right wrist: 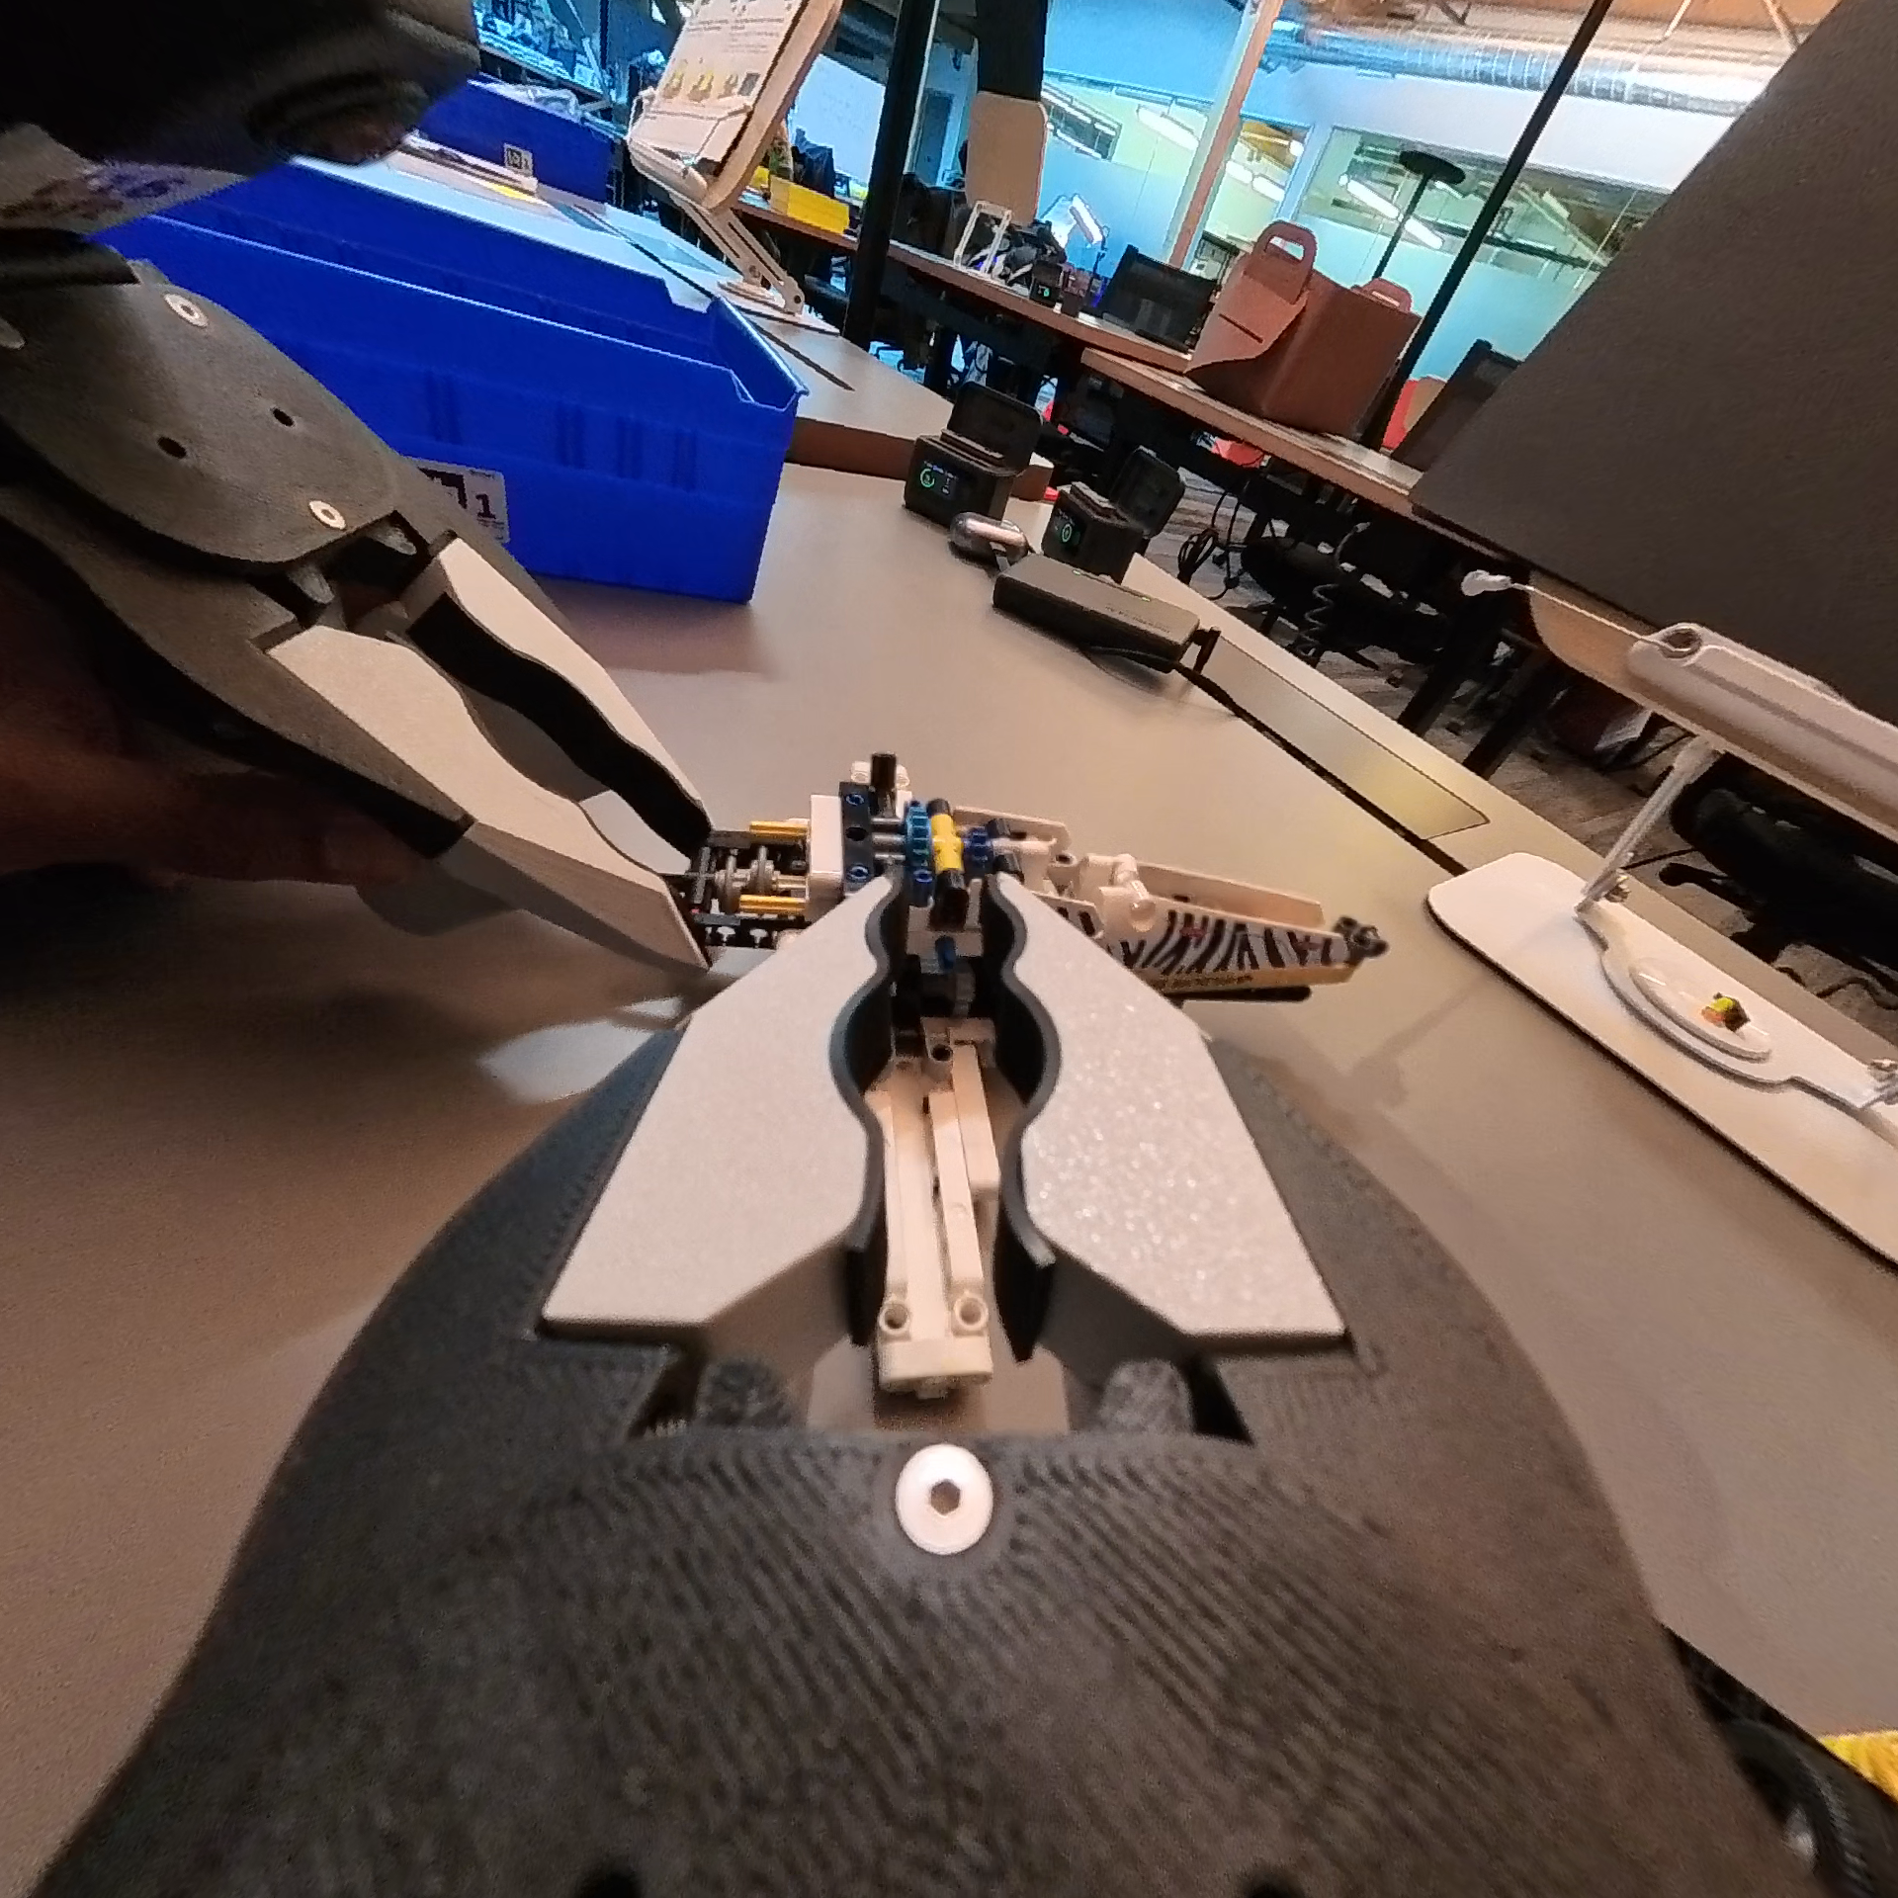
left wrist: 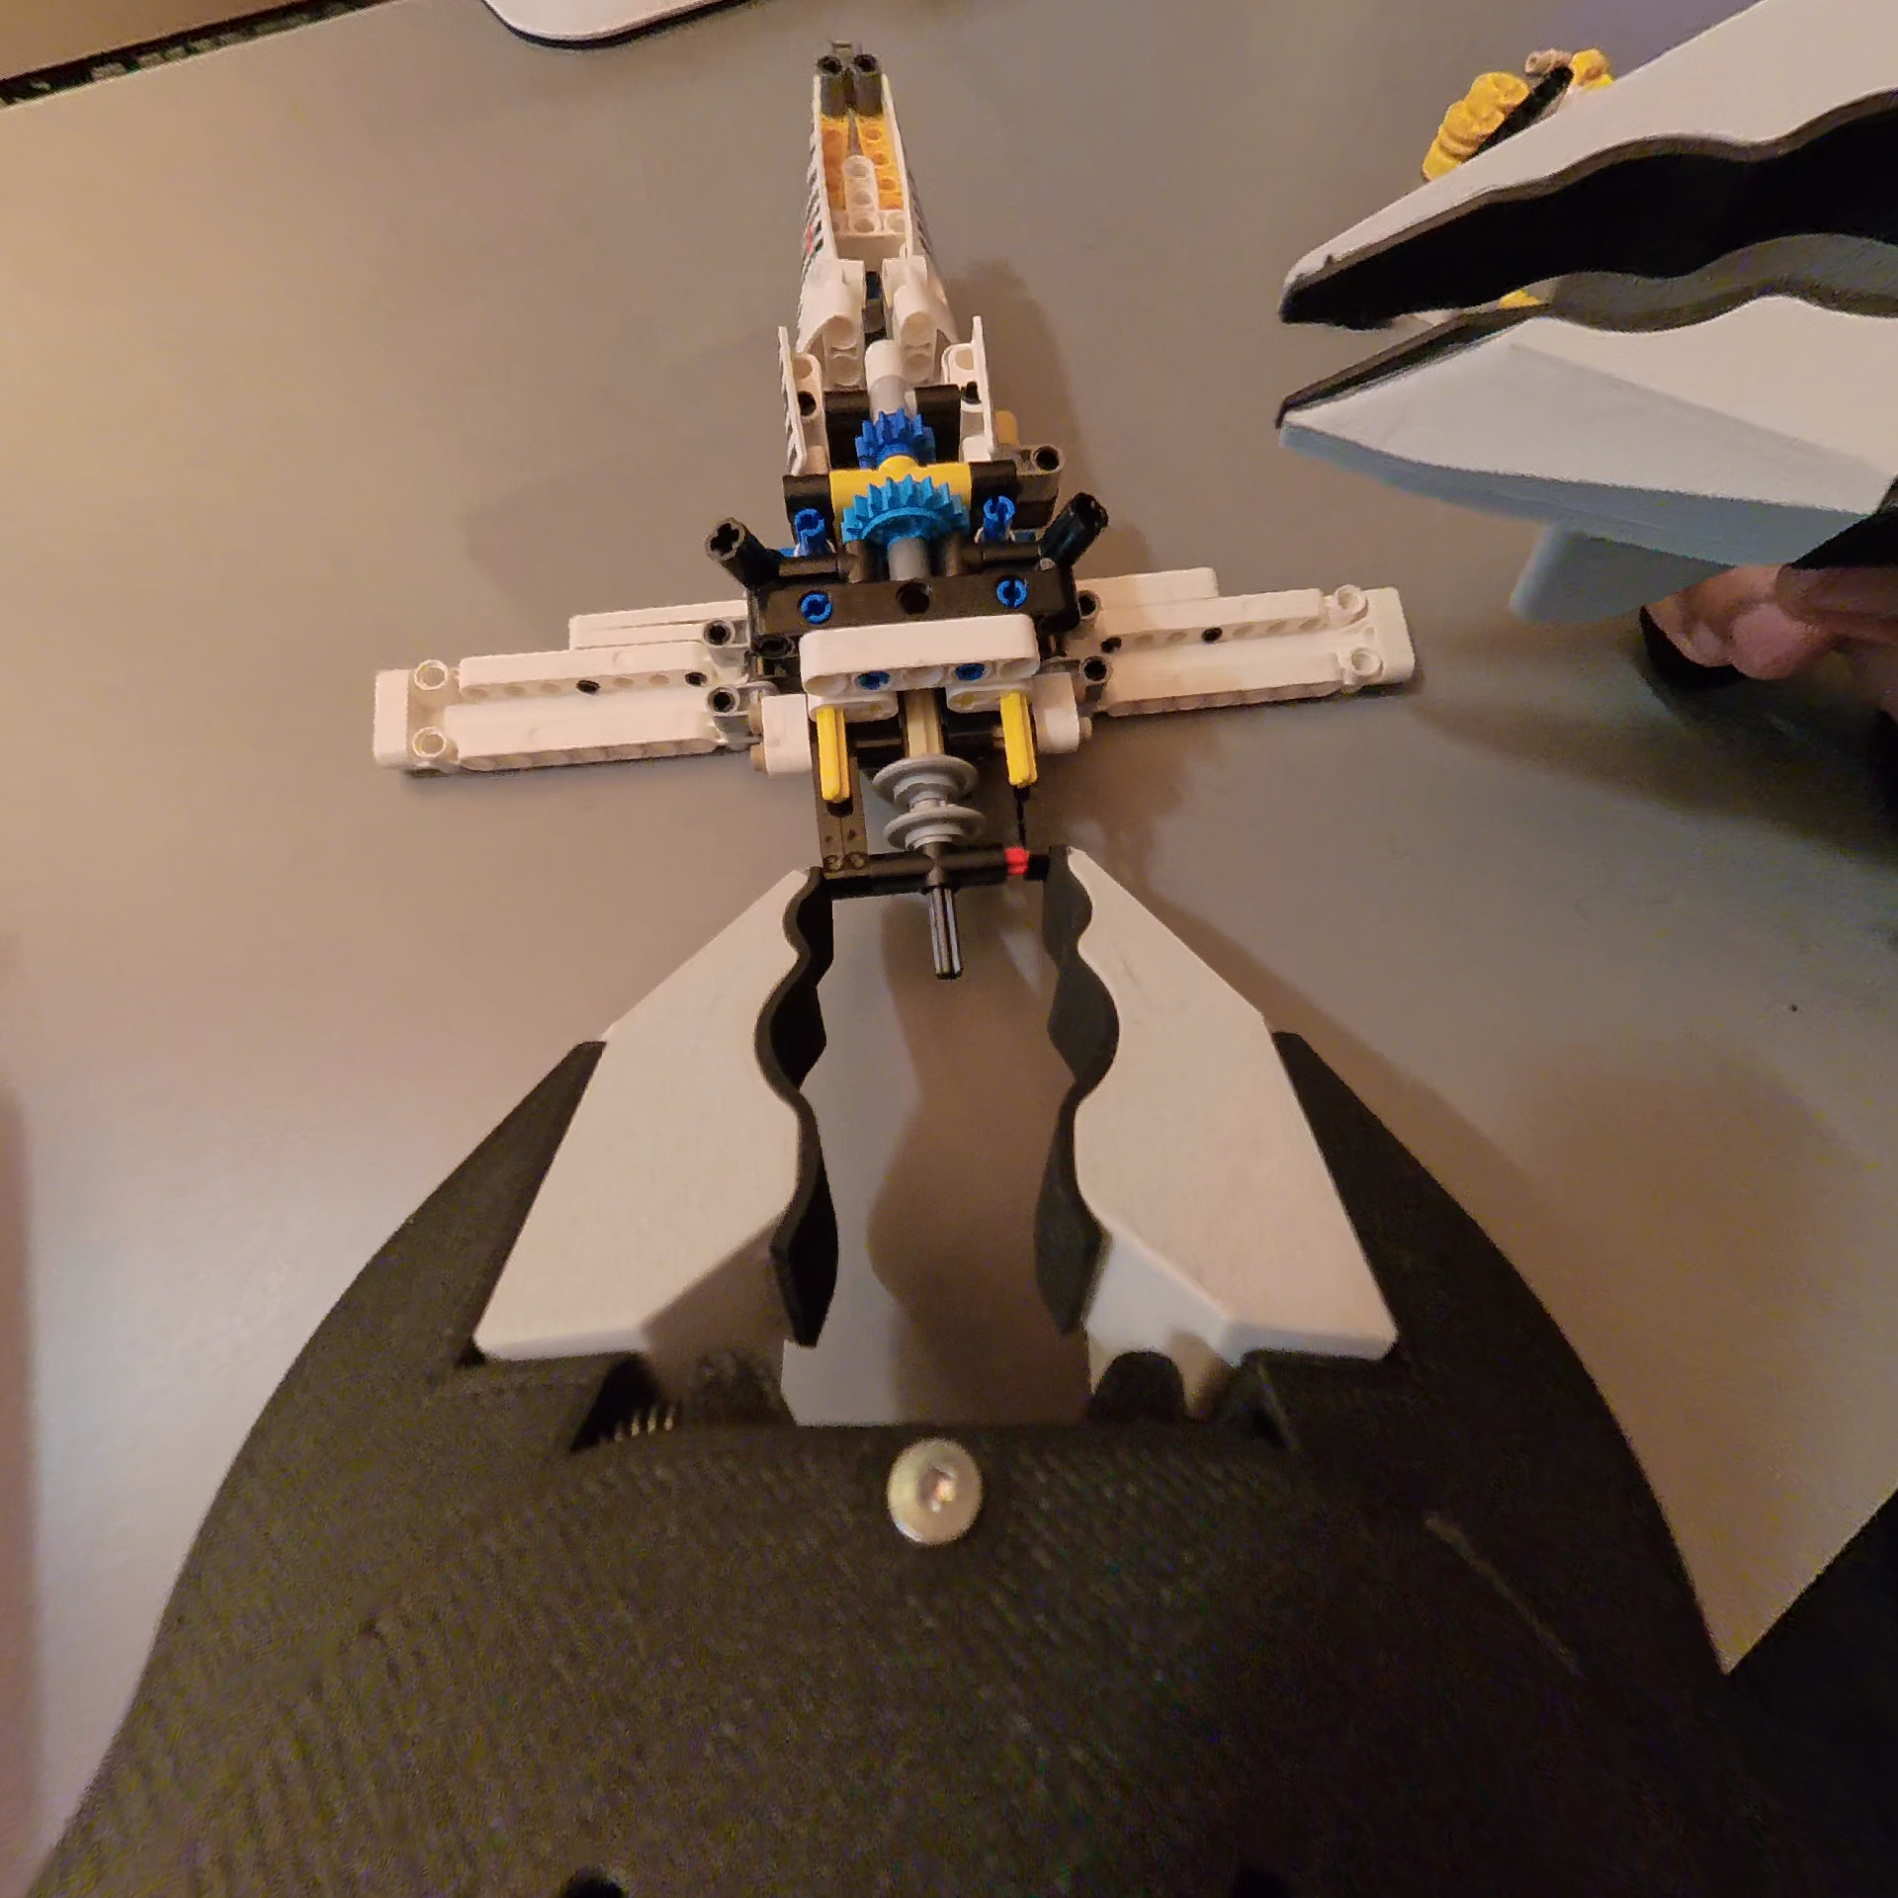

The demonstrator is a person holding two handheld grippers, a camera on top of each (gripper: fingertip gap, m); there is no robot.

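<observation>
– Left gripper [left wrist: 929, 873]?
– Half open, tips clamped on the black end frame [left wrist: 873, 869] of the brick model [left wrist: 894, 616] lying on the grey table [left wrist: 308, 411].
– Right gripper [right wrist: 947, 904]?
– Narrow gap, over the model's white wing [right wrist: 935, 1181]; can't tell if it touches.
– Containers?
– Blue bin [right wrist: 616, 431], contents hidden.

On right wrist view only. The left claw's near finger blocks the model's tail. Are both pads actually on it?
Observer: Yes. The left claw has one pad on each end of the black crossbar at the tail of the brick model.
Operator: Anything inside the claw?
Observer: A short black axle sticks back from the crossbar between the fingers and touches neither.
Operator: Far wing?
Observer: The white wing lies flat on the table, away from both claws.
</observation>
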